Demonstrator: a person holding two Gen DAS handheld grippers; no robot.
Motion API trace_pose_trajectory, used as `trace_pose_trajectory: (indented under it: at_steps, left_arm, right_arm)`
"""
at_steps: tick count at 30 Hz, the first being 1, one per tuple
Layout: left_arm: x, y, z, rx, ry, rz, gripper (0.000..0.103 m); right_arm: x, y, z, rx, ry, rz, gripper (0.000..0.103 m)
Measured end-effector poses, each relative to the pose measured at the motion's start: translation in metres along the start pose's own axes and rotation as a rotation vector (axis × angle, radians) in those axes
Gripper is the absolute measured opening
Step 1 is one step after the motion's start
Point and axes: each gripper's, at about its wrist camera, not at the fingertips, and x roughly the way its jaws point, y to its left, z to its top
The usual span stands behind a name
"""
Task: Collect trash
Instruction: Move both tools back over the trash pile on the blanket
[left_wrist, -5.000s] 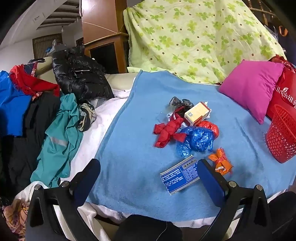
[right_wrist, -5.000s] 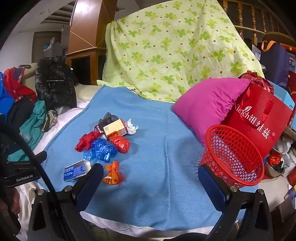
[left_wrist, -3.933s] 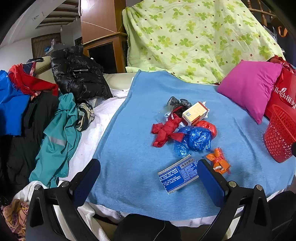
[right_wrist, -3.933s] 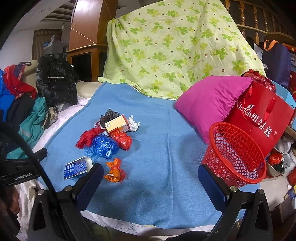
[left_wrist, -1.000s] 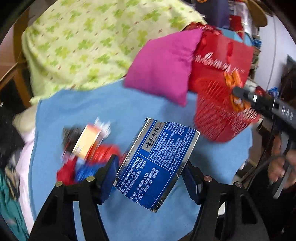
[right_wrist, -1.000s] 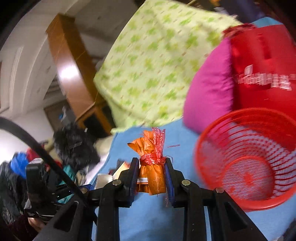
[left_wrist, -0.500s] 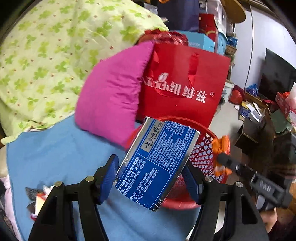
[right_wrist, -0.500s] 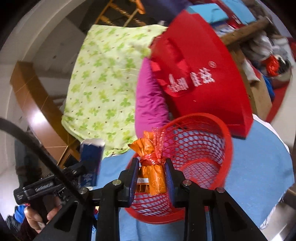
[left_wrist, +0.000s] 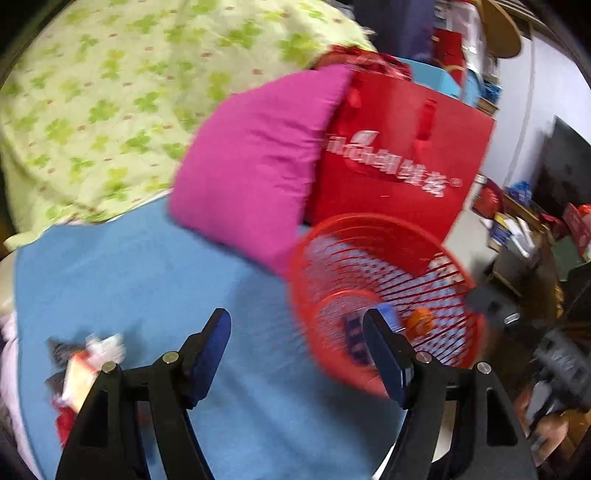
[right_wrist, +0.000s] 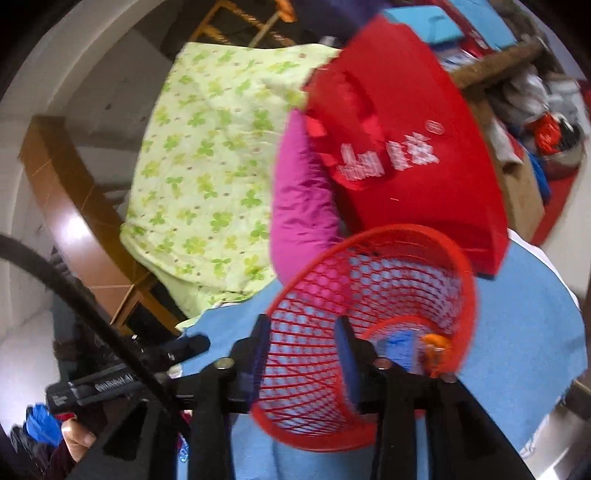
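The red mesh basket (left_wrist: 384, 258) stands tilted on the blue blanket (left_wrist: 129, 266). In it lie the blue printed box (left_wrist: 354, 334) and the orange wrapper (left_wrist: 419, 321). My left gripper (left_wrist: 297, 332) hovers at the basket's near left rim, its jaws opening with nothing between them. In the right wrist view, my right gripper (right_wrist: 303, 350) is at the basket (right_wrist: 373, 266) rim. Its jaws are opening and empty, with only mesh wall showing between the fingers. The orange wrapper (right_wrist: 436, 350) and blue box (right_wrist: 399, 343) rest at the bottom. More trash (left_wrist: 85, 362) lies at the blanket's left.
A pink pillow (left_wrist: 258, 158) and a red paper bag (left_wrist: 402, 147) stand close behind the basket. A green clover quilt (left_wrist: 110, 103) is draped at the back. Clutter fills the floor at the right (left_wrist: 517, 229). A hand (right_wrist: 77, 439) holds the left tool.
The blue box has left my left jaws and the orange wrapper my right jaws; both now lie in the basket. Both pairs of jaws have spread wider, the right far more.
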Motion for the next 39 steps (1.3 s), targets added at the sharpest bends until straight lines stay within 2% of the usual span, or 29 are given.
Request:
trace_pose_trajectory:
  at_steps: [1,5,6,7,12,15,17,21,23,27,29,30,31,35,37,39]
  left_arm:
    - [-0.008,0.012,-0.007,-0.015,-0.006,0.024,0.075]
    - [-0.049,0.077,-0.046,-0.105,-0.040,0.158,0.076]
    - [-0.060,0.095,-0.059,-0.130,-0.044,0.203,0.080]
    - [-0.066,0.110,-0.069,-0.149,-0.047,0.239,0.086]
    - [-0.096,0.198,-0.135,-0.298,-0.003,0.474,0.087]
    - [-0.093,0.241,-0.171,-0.412,0.048,0.546,0.087]
    - [-0.077,0.266,-0.196,-0.496,0.110,0.571,0.087]
    - [-0.040,0.294,-0.230,-0.566,0.197,0.586,0.087]
    - [-0.027,0.307,-0.243,-0.617,0.208,0.581,0.087]
    - [-0.012,0.332,-0.256,-0.676,0.134,0.570,0.088]
    - [-0.010,0.336,-0.259,-0.632,0.077,0.592,0.097]
    - [-0.008,0.337,-0.260,-0.603,0.064,0.631,0.102]
    - [-0.005,0.339,-0.260,-0.589,0.058,0.655,0.103]
    - [0.005,0.346,-0.251,-0.596,0.071,0.670,0.103]
    - [0.005,0.347,-0.253,-0.606,0.068,0.657,0.103]
    - [0.002,0.352,-0.257,-0.640,0.037,0.612,0.103]
  right_arm:
    - [-0.001,0.008,-0.002,-0.018,-0.009,0.012,0.070]
    - [-0.001,0.056,-0.020,-0.164,-0.045,0.094,0.070]
    - [0.001,0.066,-0.026,-0.191,-0.038,0.114,0.070]
    - [0.004,0.077,-0.033,-0.219,-0.025,0.140,0.070]
    - [0.037,0.133,-0.075,-0.336,0.103,0.228,0.070]
    - [0.062,0.155,-0.101,-0.383,0.189,0.237,0.070]
    - [0.081,0.163,-0.118,-0.389,0.263,0.233,0.070]
    - [0.119,0.166,-0.145,-0.380,0.396,0.185,0.070]
    - [0.133,0.163,-0.153,-0.386,0.431,0.143,0.070]
    - [0.150,0.151,-0.153,-0.352,0.460,0.101,0.070]
    - [0.153,0.144,-0.151,-0.332,0.462,0.081,0.070]
    - [0.156,0.141,-0.150,-0.324,0.463,0.072,0.070]
    - [0.158,0.139,-0.150,-0.315,0.464,0.063,0.070]
    - [0.165,0.136,-0.149,-0.285,0.463,0.045,0.070]
    - [0.168,0.136,-0.149,-0.286,0.463,0.029,0.070]
    - [0.169,0.135,-0.149,-0.282,0.463,0.018,0.070]
